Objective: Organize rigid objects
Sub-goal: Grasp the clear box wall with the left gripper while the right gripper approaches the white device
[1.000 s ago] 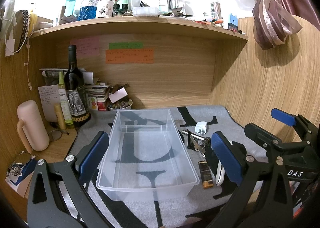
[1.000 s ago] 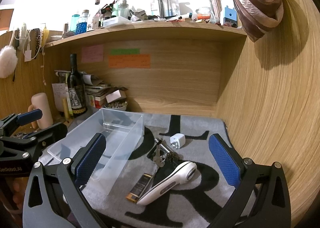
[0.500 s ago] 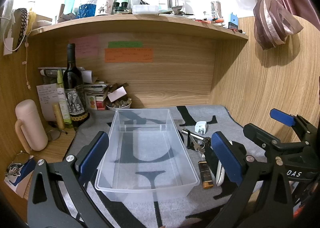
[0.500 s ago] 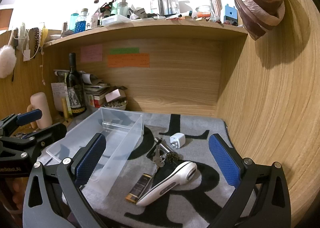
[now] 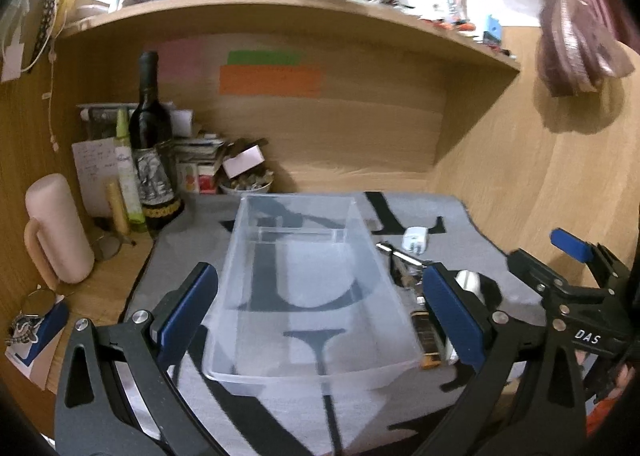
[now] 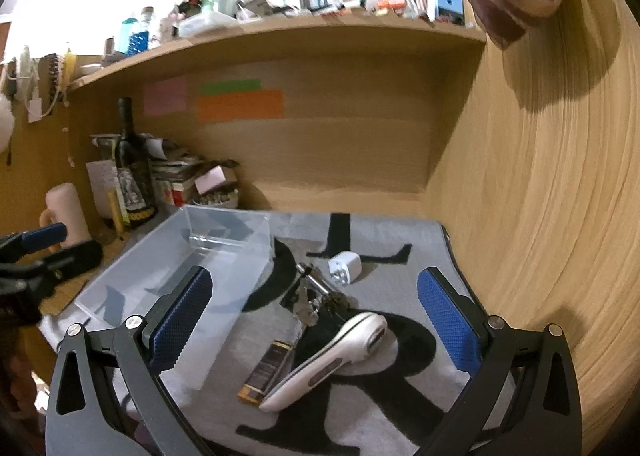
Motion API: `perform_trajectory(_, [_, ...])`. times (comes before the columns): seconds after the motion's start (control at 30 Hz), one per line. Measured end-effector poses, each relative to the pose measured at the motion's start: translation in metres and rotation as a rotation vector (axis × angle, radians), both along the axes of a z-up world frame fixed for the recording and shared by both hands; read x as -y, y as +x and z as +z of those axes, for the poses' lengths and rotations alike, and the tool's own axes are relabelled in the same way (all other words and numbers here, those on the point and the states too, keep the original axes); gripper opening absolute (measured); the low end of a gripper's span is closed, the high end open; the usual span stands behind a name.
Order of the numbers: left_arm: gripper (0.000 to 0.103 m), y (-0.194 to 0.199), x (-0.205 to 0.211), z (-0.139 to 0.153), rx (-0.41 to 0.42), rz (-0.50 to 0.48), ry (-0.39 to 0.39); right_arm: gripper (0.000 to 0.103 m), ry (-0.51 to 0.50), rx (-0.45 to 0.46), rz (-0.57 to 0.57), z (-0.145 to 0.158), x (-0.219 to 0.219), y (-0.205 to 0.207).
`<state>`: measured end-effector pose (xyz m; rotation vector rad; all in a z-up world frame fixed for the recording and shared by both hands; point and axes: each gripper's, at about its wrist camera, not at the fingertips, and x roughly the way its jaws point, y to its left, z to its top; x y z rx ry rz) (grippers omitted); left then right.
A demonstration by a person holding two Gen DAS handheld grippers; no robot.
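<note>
The clear rectangular plastic bin (image 5: 316, 288) sits empty on my grey mat with black letters (image 6: 400, 240), and just right of it lie a white handheld device (image 6: 328, 356), a bunch of keys (image 6: 316, 298), a white charger plug (image 6: 345, 267) and a small dark bottle (image 6: 266, 372). My left gripper (image 5: 320, 316) hovers wide open over the bin holding nothing. My right gripper (image 6: 320, 320) hangs above the loose stuff, spread wide and empty too.

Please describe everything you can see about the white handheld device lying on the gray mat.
The white handheld device with a long tapered handle looks like smooth glossy plastic. Its rounded head, with a dark oval opening, points away from the camera; a gray slot runs along the handle. It lies flat and diagonal on the gray mat with black letters, right of the clear plastic bin. The small dark and gold box lies alongside its handle. Neither tool holds it.
</note>
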<state>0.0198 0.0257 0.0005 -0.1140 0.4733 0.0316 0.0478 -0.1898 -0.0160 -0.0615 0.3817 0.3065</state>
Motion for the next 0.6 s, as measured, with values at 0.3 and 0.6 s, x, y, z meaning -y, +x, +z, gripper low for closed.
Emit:
perform_trajectory(0.3, [0.103, 0.036, -0.040, -0.020, -0.130, 0.015, -0.050, 0.103, -0.038, -0.086, -0.028, -0.020, 0.001, 0.020])
perform_trajectory(0.6, [0.085, 0.068, -0.057, -0.030, -0.241, -0.010, -0.002, 0.102, -0.068, -0.167, -0.104, -0.038, 0.009, 0.043])
